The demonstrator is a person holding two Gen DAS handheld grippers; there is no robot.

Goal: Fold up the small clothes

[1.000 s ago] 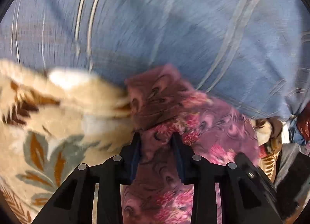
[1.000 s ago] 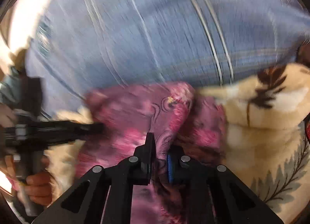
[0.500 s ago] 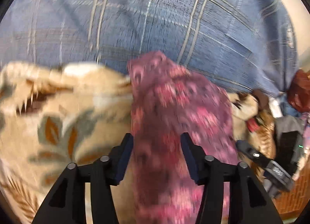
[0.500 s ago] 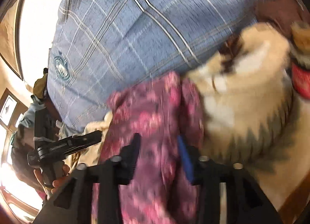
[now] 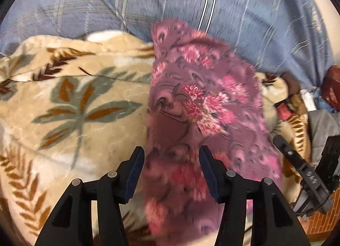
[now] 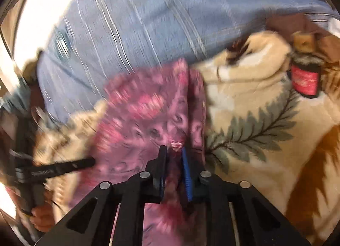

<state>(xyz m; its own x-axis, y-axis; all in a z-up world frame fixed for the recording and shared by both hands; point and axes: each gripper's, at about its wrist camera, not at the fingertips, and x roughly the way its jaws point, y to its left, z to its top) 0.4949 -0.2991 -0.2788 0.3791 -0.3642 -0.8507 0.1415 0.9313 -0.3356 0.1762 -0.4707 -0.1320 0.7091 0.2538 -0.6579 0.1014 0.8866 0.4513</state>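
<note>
Currently, in the left wrist view, the cream blanket [image 5: 70, 105] with green and brown leaf print lay to the left of the left gripper [image 5: 171, 156]. That gripper's fingers stood spread wide, pinching nothing. The purple floral garment [image 5: 204, 105] lay directly ahead of and beneath them, running as a long folded strip from the near edge of the view away toward the person's blue plaid shirt [image 5: 233, 12]. Fabric looked soft and slightly fuzzy, mauve ground with pink flower clusters and dark swirl lines; left edge fairly straight. To the right of the garment, the other gripper's black finger [image 5: 297, 161] was in view, just beside the cloth's right edge.

In the right wrist view (motion-blurred), the left gripper's finger [image 6: 63, 166] pointed in from the left, its tip at the garment's [image 6: 144, 114] left edge. The right gripper [image 6: 173, 150] had its fingers drawn close together, pinching a small bunched ridge of the pink cloth between the blue pads [image 6: 187, 173]. A lengthwise crease ran away from that pinch. To the right, the blanket [image 6: 265, 118] lay under the garment; a dark bottle with a red label [image 6: 305, 78] rested far right.
</note>
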